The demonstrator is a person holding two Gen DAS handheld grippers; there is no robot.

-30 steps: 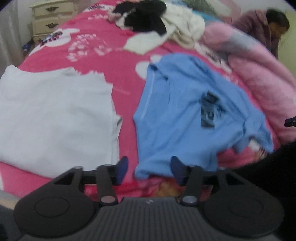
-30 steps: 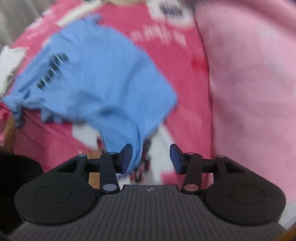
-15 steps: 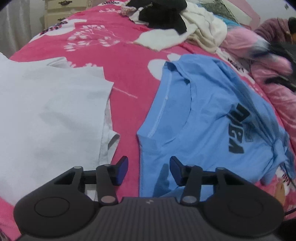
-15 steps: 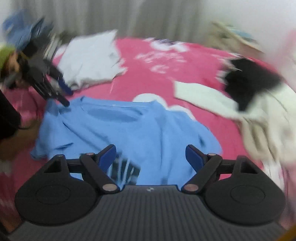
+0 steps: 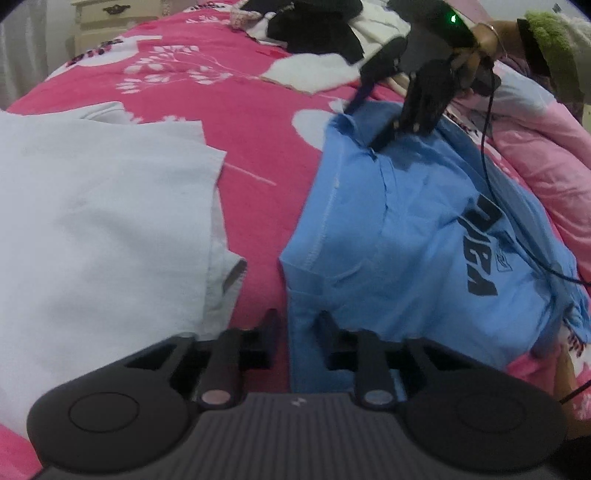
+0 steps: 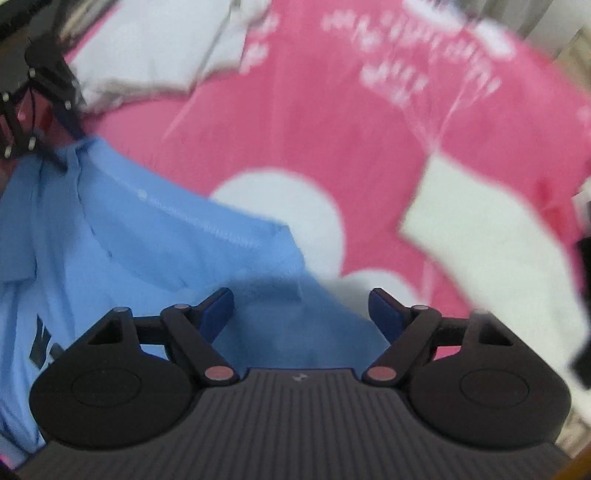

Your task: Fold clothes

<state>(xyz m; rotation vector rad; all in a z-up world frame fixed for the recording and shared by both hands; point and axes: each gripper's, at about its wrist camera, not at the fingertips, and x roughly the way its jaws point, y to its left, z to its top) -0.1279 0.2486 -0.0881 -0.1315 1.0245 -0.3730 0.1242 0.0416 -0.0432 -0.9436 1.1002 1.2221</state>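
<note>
A light blue T-shirt (image 5: 406,240) with a dark print lies spread on the pink bed sheet (image 5: 258,110). My left gripper (image 5: 297,325) is low over the shirt's near corner. Its jaws are closing, with the hem between them and a sliver of pink beside one finger. My right gripper (image 5: 365,125), held by a hand (image 5: 480,48), touches down on the far corner. In its own blurred view, the right gripper (image 6: 301,310) stands wide with jaws closing and blue cloth (image 6: 110,229) under them. The left gripper (image 6: 64,144) shows at that view's upper left.
A white T-shirt (image 5: 92,221) lies flat to the left of the blue one. A heap of black and cream clothes (image 5: 317,29) sits at the far end of the bed. A pink quilt (image 5: 546,158) is bunched on the right. A cream dresser (image 5: 110,18) stands beyond the bed. A thin cable (image 5: 491,192) trails over the blue shirt.
My left gripper sank onto the shirt's near corner and its jaws narrowed. My right gripper swung from the pink quilt side across to the far corner and opened wider.
</note>
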